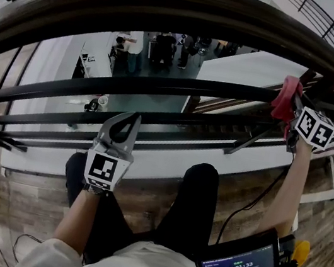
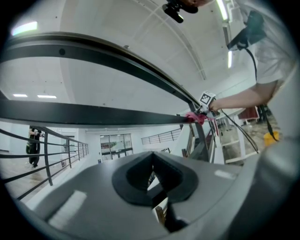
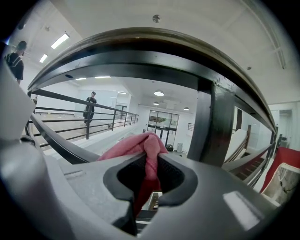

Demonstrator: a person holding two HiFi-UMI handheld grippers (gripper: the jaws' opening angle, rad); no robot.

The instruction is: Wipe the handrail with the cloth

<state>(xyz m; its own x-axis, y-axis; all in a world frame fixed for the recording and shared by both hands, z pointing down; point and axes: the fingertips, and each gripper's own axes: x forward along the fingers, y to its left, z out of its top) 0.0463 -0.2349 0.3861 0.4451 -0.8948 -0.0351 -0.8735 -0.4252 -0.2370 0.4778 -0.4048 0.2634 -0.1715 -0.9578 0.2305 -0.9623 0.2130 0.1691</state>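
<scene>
The right gripper's [image 3: 150,158] jaws are seen clamped on a pink fabric cloth [image 3: 136,145], which is bunched above them and hangs below. The cloth is held at a black metal bar [image 1: 162,87] under the broad dark curved handrail [image 1: 177,3], just beside a black upright post [image 3: 213,126]. The left gripper [image 2: 152,153] is held well apart from it, with its jaws closed together on nothing. Open gaps are left between the bars. A wood-plank floor [image 1: 22,194] lies underfoot, and a white hall is seen below.
</scene>
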